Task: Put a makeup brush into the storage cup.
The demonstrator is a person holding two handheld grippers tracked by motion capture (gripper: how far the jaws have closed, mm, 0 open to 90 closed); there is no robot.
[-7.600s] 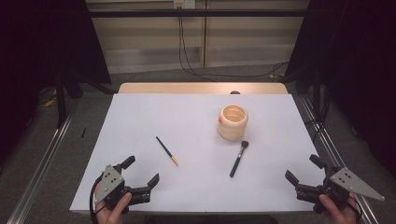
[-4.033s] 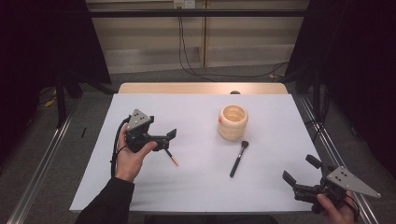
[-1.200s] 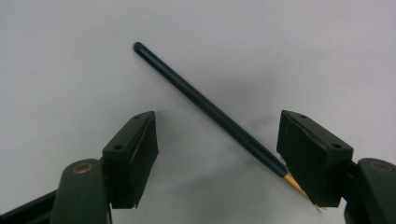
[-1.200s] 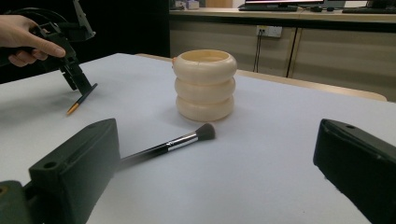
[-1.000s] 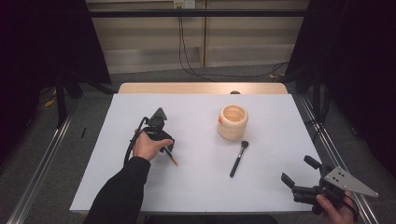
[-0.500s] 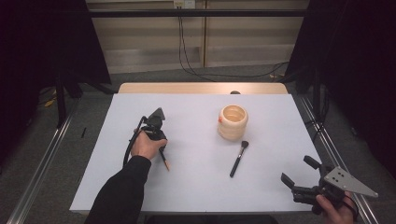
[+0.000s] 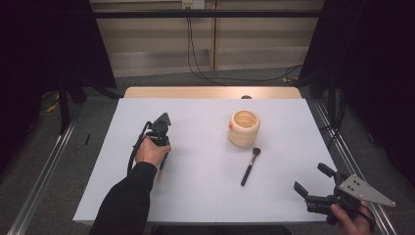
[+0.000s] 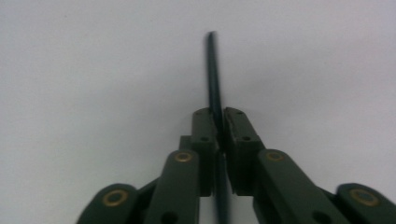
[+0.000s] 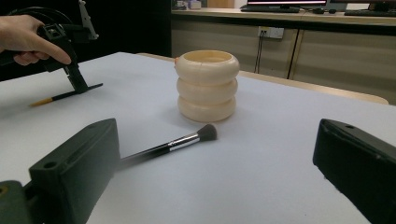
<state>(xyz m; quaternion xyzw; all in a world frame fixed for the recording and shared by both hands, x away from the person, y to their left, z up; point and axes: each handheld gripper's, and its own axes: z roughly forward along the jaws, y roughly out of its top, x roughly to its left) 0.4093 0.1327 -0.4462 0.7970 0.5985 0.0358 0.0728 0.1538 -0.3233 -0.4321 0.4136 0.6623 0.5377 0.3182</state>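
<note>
A thin dark pencil [image 8: 212,70] with an orange end [image 9: 46,99] lies on the white table [image 7: 205,191], left of centre. My left gripper [image 7: 163,157] points down at it. Its jaws have just been closing and now pinch the pencil between the pads [image 8: 219,114]; the right gripper view shows that gripper [image 9: 84,87] standing on the pencil. My right gripper [image 7: 311,179] rests open at the front right corner, with nothing between its jaws [image 9: 215,140]. A black makeup brush [image 7: 249,166] [image 9: 173,145] lies before a cream ribbed cup [image 7: 243,128] [image 9: 207,86].
The cup stands right of centre toward the back, the brush angled just in front of it. Metal rails run along both sides of the table. Cables hang over the floor behind the far edge.
The left hand came from the front left corner up to the pencil and settled over it. Within the last second both hands stayed put. The brush and cup have not moved.
</note>
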